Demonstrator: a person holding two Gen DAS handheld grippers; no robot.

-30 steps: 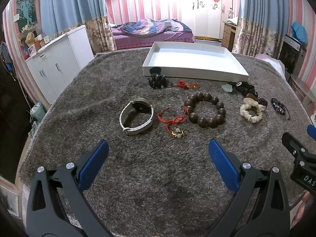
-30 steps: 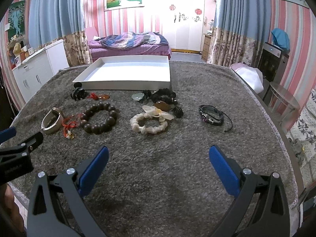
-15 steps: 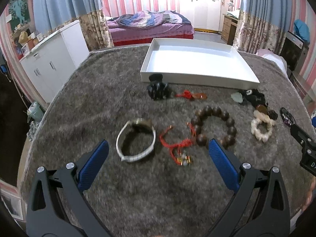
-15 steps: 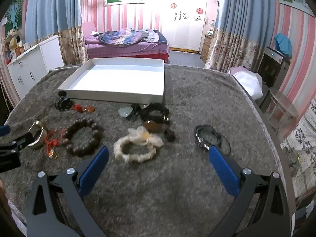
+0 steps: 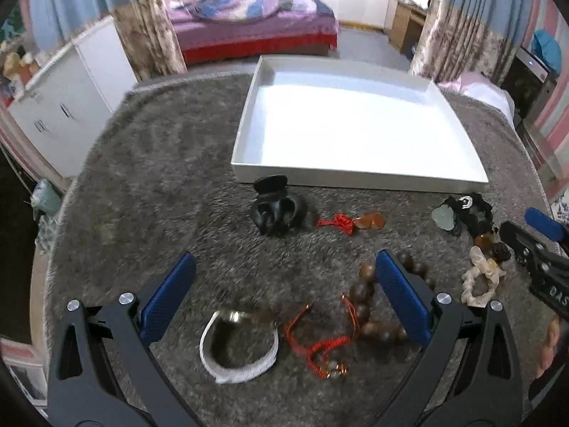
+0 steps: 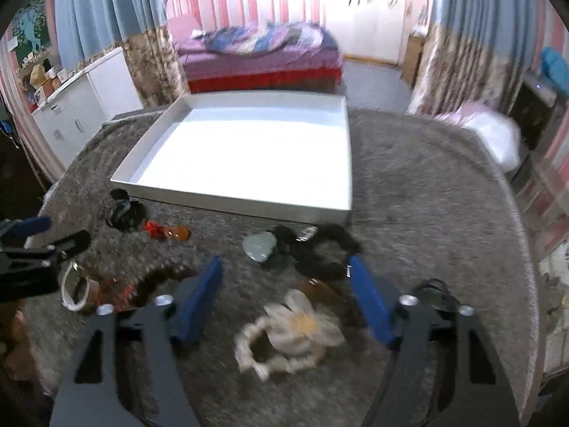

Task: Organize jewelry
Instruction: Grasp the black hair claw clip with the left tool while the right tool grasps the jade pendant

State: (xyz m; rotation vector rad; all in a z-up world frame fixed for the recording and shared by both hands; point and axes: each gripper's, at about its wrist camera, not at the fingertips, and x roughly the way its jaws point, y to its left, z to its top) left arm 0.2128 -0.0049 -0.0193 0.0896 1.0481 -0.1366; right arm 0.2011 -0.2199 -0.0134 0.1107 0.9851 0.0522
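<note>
An empty white tray (image 5: 359, 178) (image 6: 227, 203) sits at the back of the grey rug. In front of it lie a black hair claw (image 5: 277, 210), a red knot charm (image 5: 341, 222), a white bangle (image 5: 238, 345), a red cord bracelet (image 5: 316, 345), a brown bead bracelet (image 5: 366, 306) and a cream scrunchie (image 6: 288, 334). My left gripper (image 5: 284, 299) is open above the bangle and red cord. My right gripper (image 6: 286, 297) is open just above the cream scrunchie. A pale green pendant (image 6: 260, 245) and black pieces (image 6: 320, 249) lie beyond it.
A black woven bracelet (image 6: 432, 290) lies right of my right gripper. The rug (image 5: 160, 163) ends at the left and right. White cabinets (image 5: 67, 99) stand at left, a bed (image 5: 256, 32) behind, a white cushion (image 6: 494, 135) at right.
Both grippers have moved forward and down toward the jewelry. The left now hangs over the bangle and red cord, the right over the cream scrunchie. Both stay open.
</note>
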